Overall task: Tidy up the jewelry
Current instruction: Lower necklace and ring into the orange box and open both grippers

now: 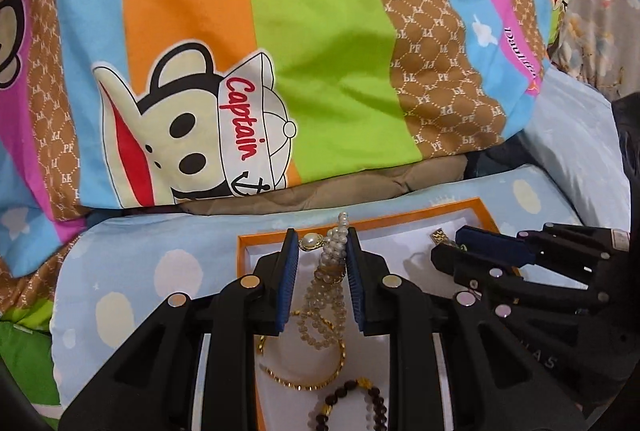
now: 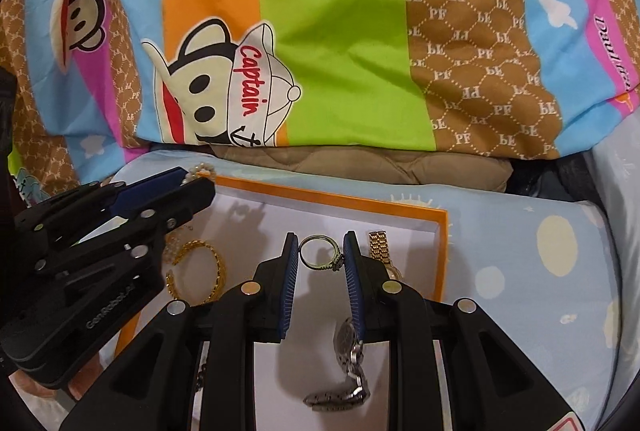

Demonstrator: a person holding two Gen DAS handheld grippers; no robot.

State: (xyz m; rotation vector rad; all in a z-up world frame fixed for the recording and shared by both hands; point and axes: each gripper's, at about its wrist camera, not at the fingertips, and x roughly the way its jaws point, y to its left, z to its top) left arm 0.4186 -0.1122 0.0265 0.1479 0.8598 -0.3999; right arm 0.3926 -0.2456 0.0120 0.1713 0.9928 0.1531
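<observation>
The left gripper was clamped on a pearl bracelet, whose gold-set pearl clasp sat against the left pad while its beaded loops hung down between the fingers, above the tray. The right gripper was clenched on a ring, pinched at the tips with its stone setting against the right pad. Both worked over an orange-rimmed tray with a white floor, lying on a pale blue bed sheet printed with cream dots. Under the left gripper lay a thin gold bangle and, nearer the lens, a dark beaded bracelet. Under the right gripper lay a silver wristwatch, its band curled toward the lens, and a gold watch band showed just past the right finger, near the tray's right wall. A woven gold bangle lay between the 2 grippers, close beside the left one. The 2 grippers stood near each other, apart, crowding the tray's middle. Behind the tray a striped cartoon quilt rose as a bank over a tan padded layer, closing off the far side. The tray's back half was bare white, and the sheet to its right lay open.
</observation>
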